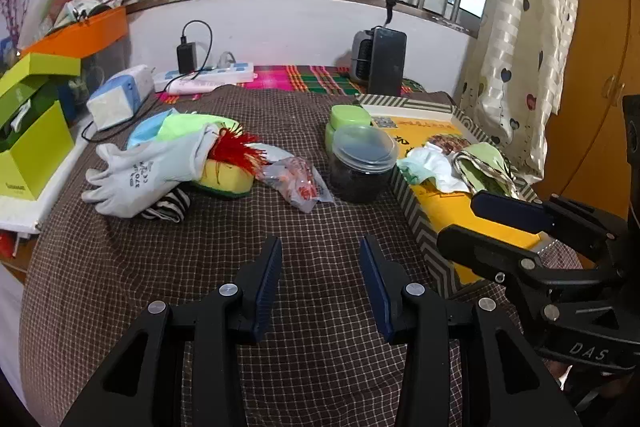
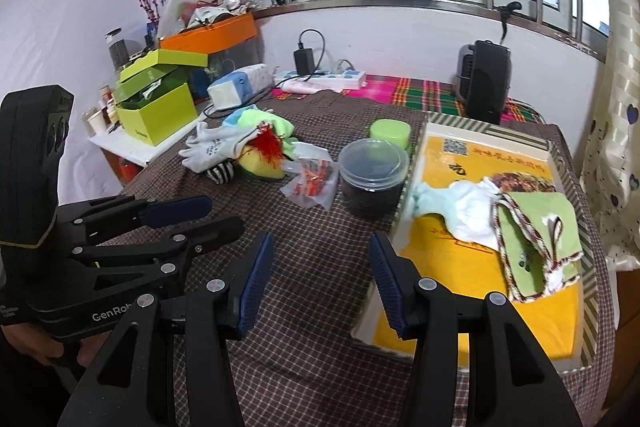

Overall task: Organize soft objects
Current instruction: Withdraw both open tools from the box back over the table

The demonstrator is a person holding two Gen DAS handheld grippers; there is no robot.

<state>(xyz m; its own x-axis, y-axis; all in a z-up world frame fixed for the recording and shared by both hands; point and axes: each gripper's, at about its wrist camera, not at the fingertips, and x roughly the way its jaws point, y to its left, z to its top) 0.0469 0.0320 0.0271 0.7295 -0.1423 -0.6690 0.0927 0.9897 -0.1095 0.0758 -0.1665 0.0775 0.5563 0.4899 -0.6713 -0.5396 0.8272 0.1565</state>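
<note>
Nearest the cameras, both claws hang over bare checked cloth with nothing in them: the left claw (image 1: 320,291) has its blue pads spread apart, and the right claw (image 2: 320,283) is just as wide and just as empty, sitting right by the near-left corner of the tray (image 2: 568,359). So I'd say we're between picks here, some stuff sorted and a claw about to go for the next thing. A bit further out, at about 2 o'clock from the right claw, the yellow-bottomed tray already has a white and mint cloth (image 2: 460,211) and a green pouch (image 2: 536,247) with braided trim lying in it, touching each other. Straight ahead at 12 sits a dark plastic jar (image 2: 372,183) with a clear lid, tight against the tray's left wall, with a green lidded tub (image 2: 390,133) right behind it. The leftover soft pile is at roughly 10 to 11 o'clock from the left claw: a grey work glove (image 1: 140,175) draped over a striped sock (image 1: 168,209), a yellow sponge (image 1: 224,179) with a red tassel (image 1: 236,147) on top, and green and blue cloths behind. A crinkly snack packet (image 1: 296,183) lies between pile and jar. My guess for the next move: the left claw heads to the glove, pinches it by the cuff without dragging the sock along, then carries it around the jar to the tray.
</note>
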